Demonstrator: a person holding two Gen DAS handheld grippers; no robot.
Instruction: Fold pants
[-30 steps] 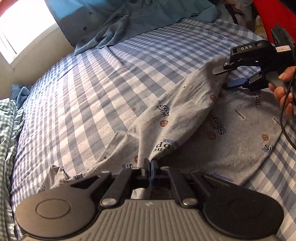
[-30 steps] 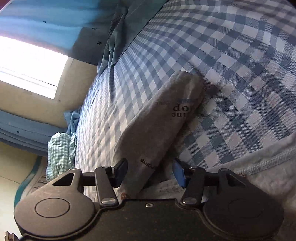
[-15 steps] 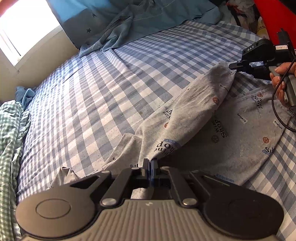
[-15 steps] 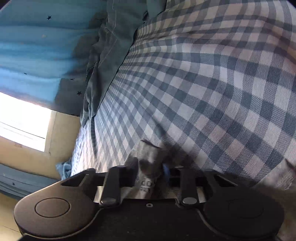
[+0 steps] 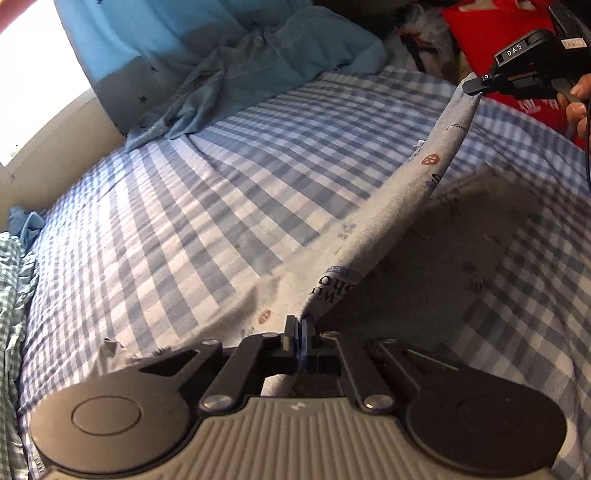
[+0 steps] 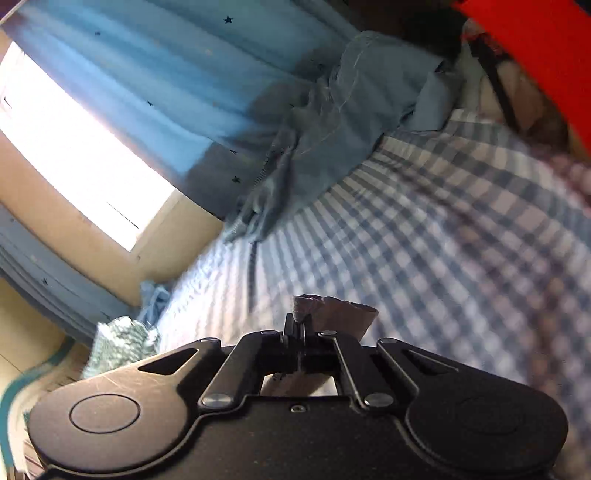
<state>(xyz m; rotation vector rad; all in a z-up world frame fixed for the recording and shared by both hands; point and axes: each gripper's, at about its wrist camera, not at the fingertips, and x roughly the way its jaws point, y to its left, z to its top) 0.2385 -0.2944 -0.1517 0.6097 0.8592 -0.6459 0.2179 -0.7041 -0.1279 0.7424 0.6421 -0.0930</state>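
Grey printed pants [image 5: 402, 206], clamped by the left gripper [image 5: 298, 326] at six o'clock and the right gripper [image 5: 476, 86] at one o'clock, have been lifted taut since a second ago, ready for folding over.

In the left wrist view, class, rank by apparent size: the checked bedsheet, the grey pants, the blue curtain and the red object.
1. Checked bedsheet: largest.
2. Grey pants and blue curtain: look alike, unranked.
3. Red object: smallest, though cut off by the frame and farthest away.
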